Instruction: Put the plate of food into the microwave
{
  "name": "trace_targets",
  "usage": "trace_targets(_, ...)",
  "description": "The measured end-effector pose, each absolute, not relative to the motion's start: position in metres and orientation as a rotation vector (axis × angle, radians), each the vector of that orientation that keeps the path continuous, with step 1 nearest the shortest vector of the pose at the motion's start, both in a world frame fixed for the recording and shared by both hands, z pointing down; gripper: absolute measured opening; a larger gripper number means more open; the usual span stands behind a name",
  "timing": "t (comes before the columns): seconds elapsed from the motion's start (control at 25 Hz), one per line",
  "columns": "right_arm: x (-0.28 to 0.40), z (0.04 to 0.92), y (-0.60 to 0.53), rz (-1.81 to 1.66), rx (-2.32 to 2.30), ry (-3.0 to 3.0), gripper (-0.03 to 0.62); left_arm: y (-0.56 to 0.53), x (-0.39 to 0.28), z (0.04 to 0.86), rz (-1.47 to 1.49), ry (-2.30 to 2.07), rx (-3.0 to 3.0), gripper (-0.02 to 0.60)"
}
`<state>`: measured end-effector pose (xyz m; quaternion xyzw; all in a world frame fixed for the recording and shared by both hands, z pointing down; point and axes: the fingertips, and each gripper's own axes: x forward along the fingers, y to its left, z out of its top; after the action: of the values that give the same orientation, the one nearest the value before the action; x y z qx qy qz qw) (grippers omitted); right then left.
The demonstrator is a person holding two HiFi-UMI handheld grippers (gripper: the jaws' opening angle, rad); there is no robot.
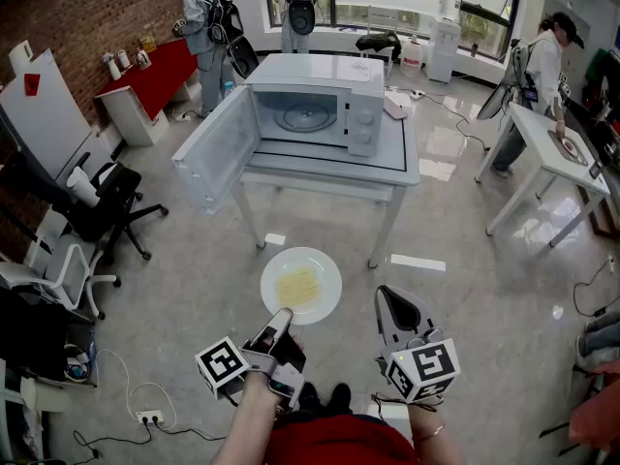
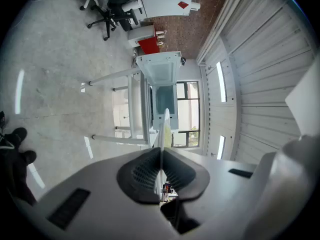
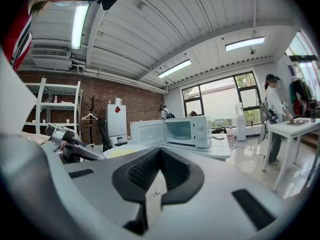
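Observation:
A white plate (image 1: pixel 301 285) with yellow food on it hangs level in the air in front of the table. My left gripper (image 1: pixel 282 316) is shut on its near-left rim. In the left gripper view the plate (image 2: pixel 165 125) runs edge-on out from between the closed pads. My right gripper (image 1: pixel 388 298) is to the right of the plate, apart from it, shut and empty. The white microwave (image 1: pixel 315 105) stands on the table ahead with its door (image 1: pixel 215 148) swung wide open to the left and its cavity bare. From the right gripper view, the microwave (image 3: pixel 187 130) and the plate (image 3: pixel 121 153) also show.
The microwave stands on a white table (image 1: pixel 407 153) with thin legs. Black and white office chairs (image 1: pixel 102 206) are at the left, and a second white table (image 1: pixel 557 153) is at the right. Three people stand at the back and right of the room. Cables and a power strip (image 1: pixel 148 418) lie on the floor.

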<state>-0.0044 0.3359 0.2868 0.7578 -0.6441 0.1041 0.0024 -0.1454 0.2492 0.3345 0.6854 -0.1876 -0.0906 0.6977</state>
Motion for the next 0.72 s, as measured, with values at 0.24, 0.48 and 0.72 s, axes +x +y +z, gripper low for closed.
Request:
trace_targets(0.24,-0.004,0.296,0.342,0.350,2.396,-1.991,0.014,0.253,-0.143,0.338,-0.201,-0.423,1.527,0.020)
trace_targets(0.48,-0.005,0.297,0.341,0.341,2.378,-2.005,0.014,0.255,-0.144,0.339,-0.192,-0.439,1.540,0.020)
trace_targets(0.72,0.000,0.298,0.341,0.341,2.366,-2.020,0.014,0.256,-0.141,0.345,-0.193,-0.455,1.537,0.020)
